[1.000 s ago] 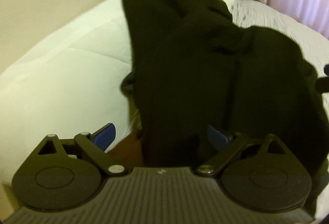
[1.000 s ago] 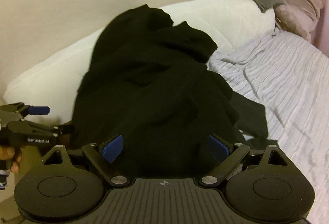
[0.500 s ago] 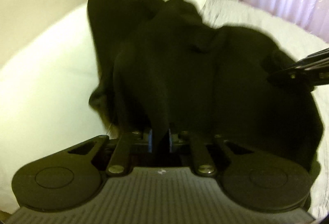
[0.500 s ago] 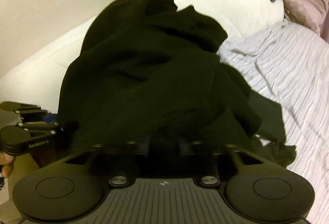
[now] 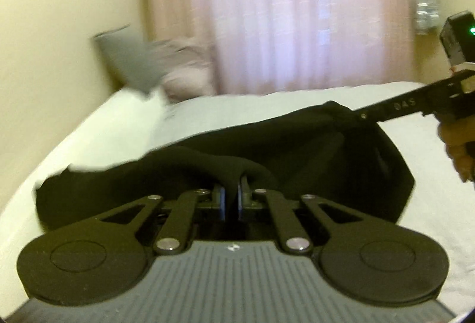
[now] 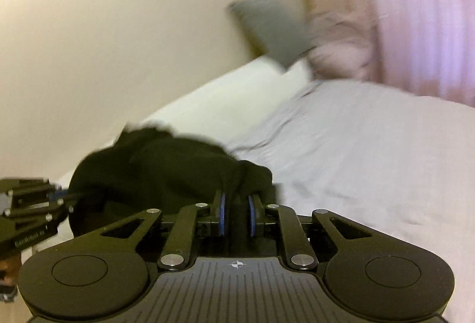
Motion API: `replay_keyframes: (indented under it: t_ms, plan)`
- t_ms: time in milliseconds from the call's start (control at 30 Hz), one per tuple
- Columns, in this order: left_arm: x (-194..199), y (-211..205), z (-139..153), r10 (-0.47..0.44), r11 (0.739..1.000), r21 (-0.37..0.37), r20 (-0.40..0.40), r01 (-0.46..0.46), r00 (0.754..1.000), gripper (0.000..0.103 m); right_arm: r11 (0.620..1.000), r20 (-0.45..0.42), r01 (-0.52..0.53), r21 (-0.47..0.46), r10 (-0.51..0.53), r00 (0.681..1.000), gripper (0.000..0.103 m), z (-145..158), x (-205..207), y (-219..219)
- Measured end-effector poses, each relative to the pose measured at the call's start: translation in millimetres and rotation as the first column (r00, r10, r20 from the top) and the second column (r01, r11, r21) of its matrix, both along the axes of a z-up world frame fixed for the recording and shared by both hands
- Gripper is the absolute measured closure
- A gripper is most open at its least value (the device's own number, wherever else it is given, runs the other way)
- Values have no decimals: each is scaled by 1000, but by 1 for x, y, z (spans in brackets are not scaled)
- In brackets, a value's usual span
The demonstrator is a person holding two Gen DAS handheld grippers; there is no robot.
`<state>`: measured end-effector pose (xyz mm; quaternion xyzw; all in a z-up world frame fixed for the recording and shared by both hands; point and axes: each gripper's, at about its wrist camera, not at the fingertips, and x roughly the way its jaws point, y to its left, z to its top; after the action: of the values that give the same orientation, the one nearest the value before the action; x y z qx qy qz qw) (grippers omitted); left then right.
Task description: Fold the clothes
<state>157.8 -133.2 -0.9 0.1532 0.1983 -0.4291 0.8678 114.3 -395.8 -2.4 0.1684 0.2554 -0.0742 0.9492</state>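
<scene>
Left hand-held gripper (image 5: 231, 201): pads pressed together on a bunched edge of the black garment (image 5: 297, 162), nearest the left wrist camera.
Right hand-held gripper (image 6: 236, 214): blue pads pinching another bunch of the same garment; in the left wrist view it enters from the right and meets the cloth at a raised corner.
Black garment: stretched between the two grips, sagging in the middle, with its lower part on the bed (image 6: 371, 162). Creases and lumps show; no flat panel or clean fold line is visible.
Bed: pale sheet beneath and beyond the garment; a white duvet (image 6: 237, 103) lies along the wall side.
Far end: a grey pillow (image 5: 130, 56) and a pinkish pillow (image 5: 187, 68) against the wall, with a pink curtain (image 5: 297, 11) behind. Both views are motion-blurred.
Task status: garment gripped at two points and rumpled; judged not in a finished folded state. Spreading flat and folding remain, as far as the views show.
</scene>
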Motion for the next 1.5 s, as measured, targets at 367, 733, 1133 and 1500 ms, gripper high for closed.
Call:
replay_keyframes:
  t_ms: [367,733,1133,1500]
  plan:
    - [-285,-207,-55,-367,923,8,-283,385,886,99,920,-94,384,78,-377,921,90,-24,-342,-159]
    - [-361,-286,-87,-677,666,39,-387,745,626,99,719,-223,687,107,-656,721,90,-51,-531,-166]
    - [-337,-292,20,-818,563,-193,-274,804,507,99,616,32,787,49,-788,615,91,72,-594,-93]
    - [-280,-401,49,-670,736,-182,-336,652,662,93,684,233,727,-57,-699,676,90,157,-542,-208]
